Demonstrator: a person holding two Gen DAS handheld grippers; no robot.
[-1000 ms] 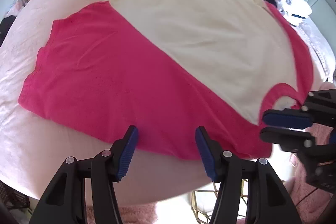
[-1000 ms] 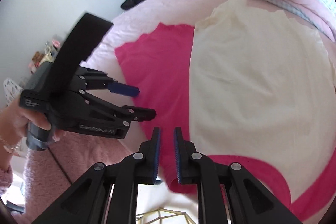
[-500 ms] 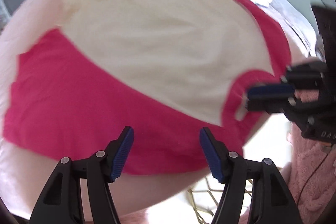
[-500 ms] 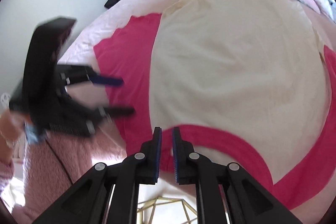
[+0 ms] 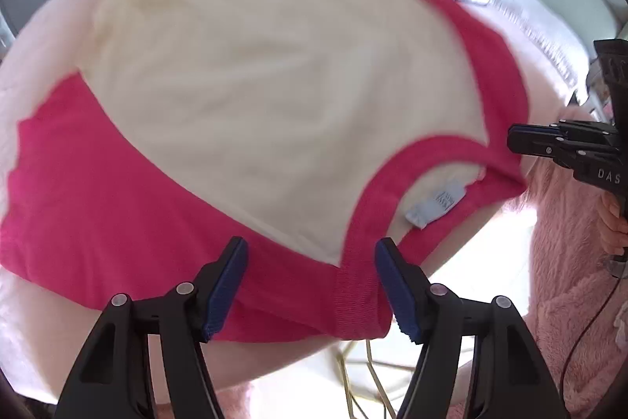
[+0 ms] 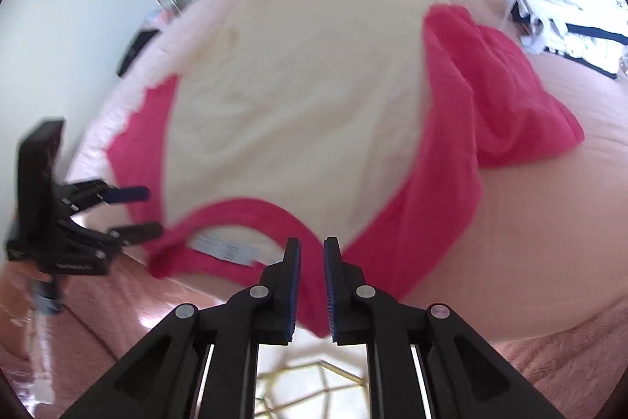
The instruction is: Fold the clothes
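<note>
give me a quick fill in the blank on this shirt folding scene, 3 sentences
1. The shirt has a cream body and sleeves coloured ____.
2. The small label inside the neckline is light ____.
3. The left gripper has its jaws open, while the right gripper has its jaws nearly ____.

Missing words: pink; blue; shut

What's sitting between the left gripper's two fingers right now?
In the left wrist view, the left gripper stands open over the pink shirt's near shoulder edge, beside the neckline; the fingers are not pressing on it.

Left hand-held gripper (image 5: 310,285) jaws apart, right hand-held gripper (image 6: 312,285) nearly closed
</note>
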